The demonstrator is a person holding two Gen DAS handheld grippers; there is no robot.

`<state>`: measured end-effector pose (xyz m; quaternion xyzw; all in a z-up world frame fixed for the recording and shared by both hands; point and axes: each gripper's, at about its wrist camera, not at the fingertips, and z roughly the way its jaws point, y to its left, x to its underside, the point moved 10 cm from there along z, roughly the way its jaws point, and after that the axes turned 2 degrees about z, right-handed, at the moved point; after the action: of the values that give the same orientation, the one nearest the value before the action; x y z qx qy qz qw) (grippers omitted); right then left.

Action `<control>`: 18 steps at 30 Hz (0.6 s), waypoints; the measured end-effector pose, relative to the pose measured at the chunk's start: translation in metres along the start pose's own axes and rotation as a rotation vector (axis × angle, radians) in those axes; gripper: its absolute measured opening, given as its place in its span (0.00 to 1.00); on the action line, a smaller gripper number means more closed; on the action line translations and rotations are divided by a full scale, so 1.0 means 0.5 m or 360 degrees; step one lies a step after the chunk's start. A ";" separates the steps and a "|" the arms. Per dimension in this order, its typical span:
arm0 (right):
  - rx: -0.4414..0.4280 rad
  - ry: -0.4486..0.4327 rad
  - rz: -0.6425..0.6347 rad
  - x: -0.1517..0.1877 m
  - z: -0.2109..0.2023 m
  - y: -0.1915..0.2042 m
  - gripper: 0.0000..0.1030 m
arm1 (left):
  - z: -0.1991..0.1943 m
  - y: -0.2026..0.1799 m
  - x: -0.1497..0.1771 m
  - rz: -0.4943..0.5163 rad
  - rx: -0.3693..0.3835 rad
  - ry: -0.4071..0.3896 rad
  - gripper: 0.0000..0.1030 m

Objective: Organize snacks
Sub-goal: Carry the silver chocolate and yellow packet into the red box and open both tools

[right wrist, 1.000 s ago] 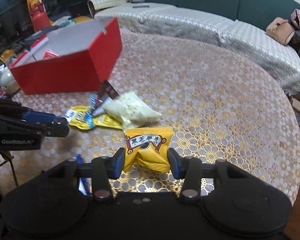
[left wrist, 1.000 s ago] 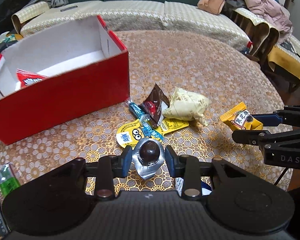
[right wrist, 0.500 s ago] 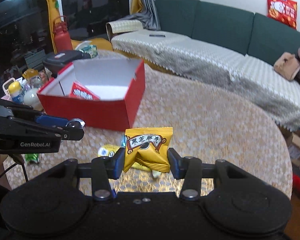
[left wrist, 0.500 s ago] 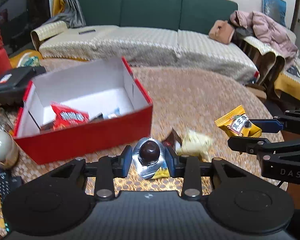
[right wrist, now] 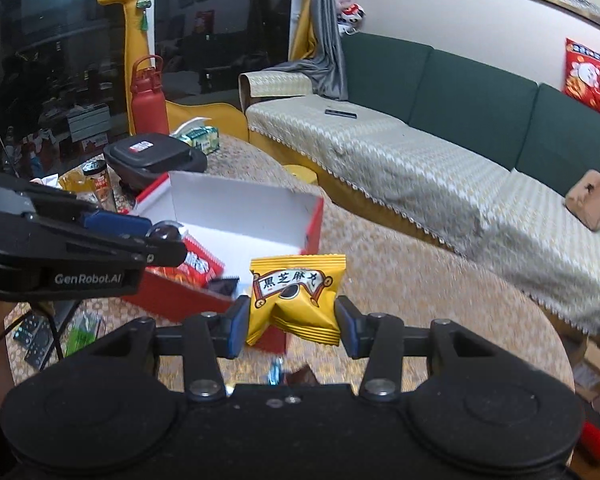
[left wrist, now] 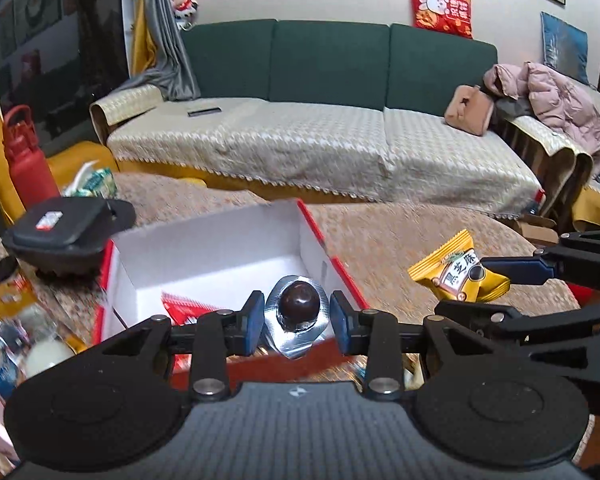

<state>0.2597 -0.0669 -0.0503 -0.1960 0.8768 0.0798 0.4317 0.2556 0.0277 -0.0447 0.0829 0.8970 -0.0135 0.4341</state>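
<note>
Pinching a dark round chocolate in silver foil (left wrist: 299, 312), the left gripper (left wrist: 298, 322) holds it above the near wall of the open red cardboard box with white inside (left wrist: 220, 248). A red snack packet (right wrist: 198, 262) lies inside that box. Just to the right, the right gripper (right wrist: 290, 320) has its fingers clamped on a yellow sesame-snack packet with black characters (right wrist: 296, 296), held above the round table with gold lace cloth (right wrist: 420, 300), beside the box's corner. A green sofa (left wrist: 340, 64) stands behind.
</note>
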 end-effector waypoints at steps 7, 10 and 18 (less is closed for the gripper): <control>-0.0032 0.0043 -0.0036 -0.038 0.069 0.018 0.43 | 0.061 0.068 -0.014 -0.0035 -0.0056 0.0061 0.34; -0.0053 0.0078 -0.0035 -0.048 0.106 0.021 0.43 | 0.093 0.095 -0.011 -0.0059 -0.0073 0.0097 0.34; -0.0089 0.0211 -0.0090 -0.050 0.217 0.040 0.43 | 0.177 0.144 0.014 -0.0071 -0.0125 0.0211 0.34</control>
<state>0.3440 -0.0083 -0.0976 -0.2376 0.8951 0.0787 0.3690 0.3318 0.0913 -0.1019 0.0465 0.9252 0.0174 0.3763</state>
